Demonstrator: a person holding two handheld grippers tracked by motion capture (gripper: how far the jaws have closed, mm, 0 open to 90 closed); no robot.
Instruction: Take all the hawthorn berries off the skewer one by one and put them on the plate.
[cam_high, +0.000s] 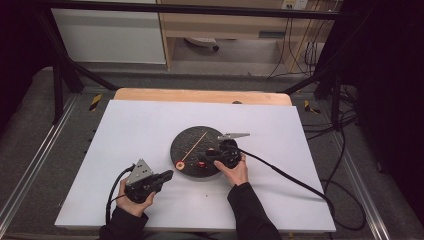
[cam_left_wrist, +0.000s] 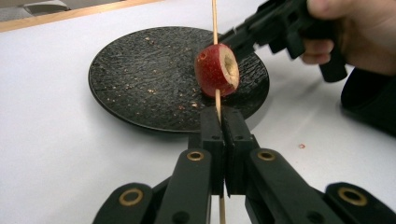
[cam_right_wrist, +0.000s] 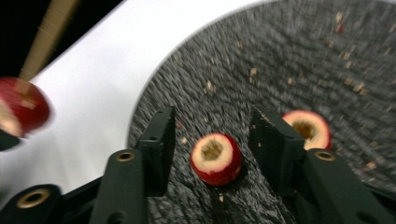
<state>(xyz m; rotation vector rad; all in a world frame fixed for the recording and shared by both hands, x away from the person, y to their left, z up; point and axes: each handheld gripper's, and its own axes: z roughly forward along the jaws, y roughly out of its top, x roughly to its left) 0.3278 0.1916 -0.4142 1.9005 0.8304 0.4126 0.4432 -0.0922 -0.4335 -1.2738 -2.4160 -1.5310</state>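
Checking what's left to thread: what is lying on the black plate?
On the black plate: one cored red fruit piece between the right tongs' open jaws, another beside them, plus crumbs. Anything beneath the tongs is hidden.

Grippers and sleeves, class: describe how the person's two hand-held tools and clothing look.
Both the left gripper and right gripper are black, each with a grey three-cornered plate on top and a trailing black cable. The fingers are black blocks on arms with brass-coloured rivets. The sleeves are dark.

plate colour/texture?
Black, rough-textured plate, speckled with pale crumbs; clearest in the left gripper view.
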